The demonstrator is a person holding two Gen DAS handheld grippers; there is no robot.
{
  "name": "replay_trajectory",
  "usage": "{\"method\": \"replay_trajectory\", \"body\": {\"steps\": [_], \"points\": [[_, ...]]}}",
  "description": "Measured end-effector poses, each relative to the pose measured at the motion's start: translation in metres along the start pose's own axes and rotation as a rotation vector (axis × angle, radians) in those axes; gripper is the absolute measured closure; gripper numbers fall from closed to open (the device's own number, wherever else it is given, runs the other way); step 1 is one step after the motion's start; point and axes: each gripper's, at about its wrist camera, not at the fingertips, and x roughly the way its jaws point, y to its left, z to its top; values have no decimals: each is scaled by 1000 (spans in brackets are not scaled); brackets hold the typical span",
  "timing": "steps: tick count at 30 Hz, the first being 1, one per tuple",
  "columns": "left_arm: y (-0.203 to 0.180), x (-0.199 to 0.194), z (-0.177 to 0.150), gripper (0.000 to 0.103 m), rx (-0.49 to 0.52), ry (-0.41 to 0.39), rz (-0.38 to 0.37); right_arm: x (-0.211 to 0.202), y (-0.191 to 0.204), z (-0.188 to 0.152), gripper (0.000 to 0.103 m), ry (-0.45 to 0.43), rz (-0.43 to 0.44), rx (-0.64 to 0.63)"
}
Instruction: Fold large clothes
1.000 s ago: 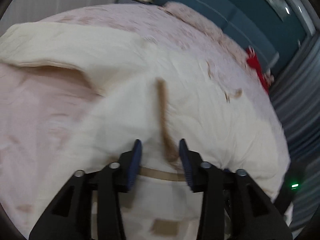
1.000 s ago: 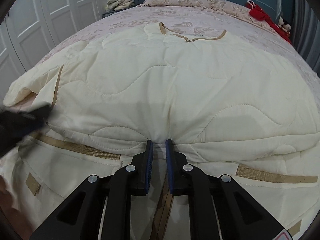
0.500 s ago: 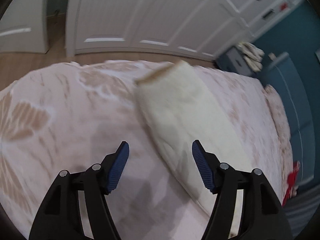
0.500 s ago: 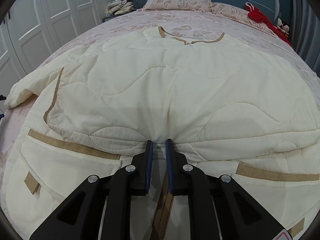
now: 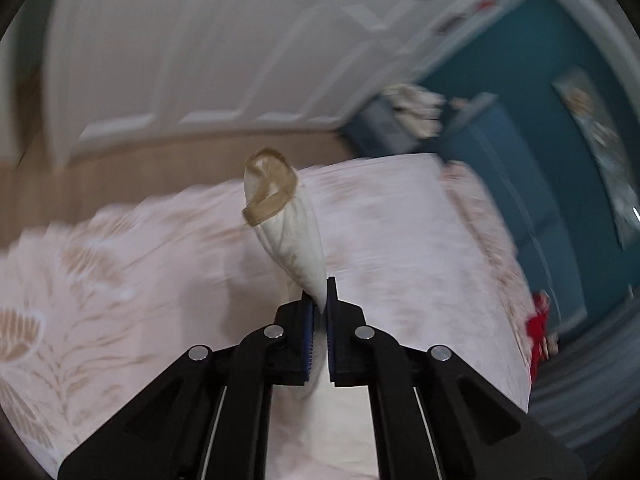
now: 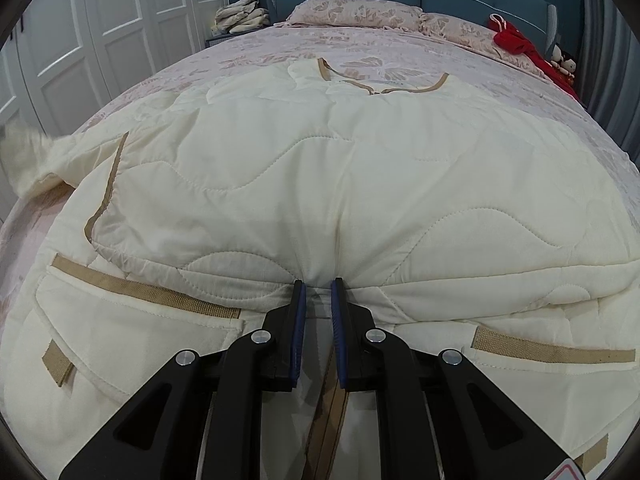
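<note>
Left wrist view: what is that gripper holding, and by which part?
The left gripper is shut on the cream quilted jacket's sleeve, pinching it below the tan-trimmed cuff, which sticks up beyond the fingertips, above the pink floral bedspread.

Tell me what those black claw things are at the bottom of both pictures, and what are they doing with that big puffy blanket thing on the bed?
The black claws are grippers, simple pinching tools. A person holds one in each hand; there is no robot. A small camera sits on each tool and looks out along its two fingers, so each picture comes from one hand.

The right gripper is pinched shut on the folded edge of a big cream quilted garment with tan trim. It lies spread over a bed with a pink flowered cover.

The left gripper is shut on one cream sleeve with a tan cuff and holds it up above the bed. That picture is blurry.

At the head of the bed are pink pillows and a red cloth. White wardrobe doors stand at the side.
</note>
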Motion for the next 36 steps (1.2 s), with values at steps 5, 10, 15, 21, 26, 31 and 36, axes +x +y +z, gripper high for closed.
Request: {"method": "replay_trajectory", "body": {"steps": [5,10,15,21,26,31,36], "points": [[-170,-59,-14,99,308,-67,-211,-2,-3,0,93,-2,16,14],[-328,-102,-93,99,556,12,-460,-8,-7,4,92,-4,56,49],[-407,-95,-202,99,739,172,-546,-60,-34,-3,81,-69,101,155],[-404,-24,-339,99,800,417,-458,-125,-101,-43,72,-68,23,246],[-357,27,-421,81,782,555,-290,-146,-142,-73,72,-22,-38,310],[-293,27,-419,39,585,616,-334,-153,-153,-80,56,-19,-28,351],[-216,20,-355,24,294,538,-282,-152,-164,-53,47,-85,46,425]]}}
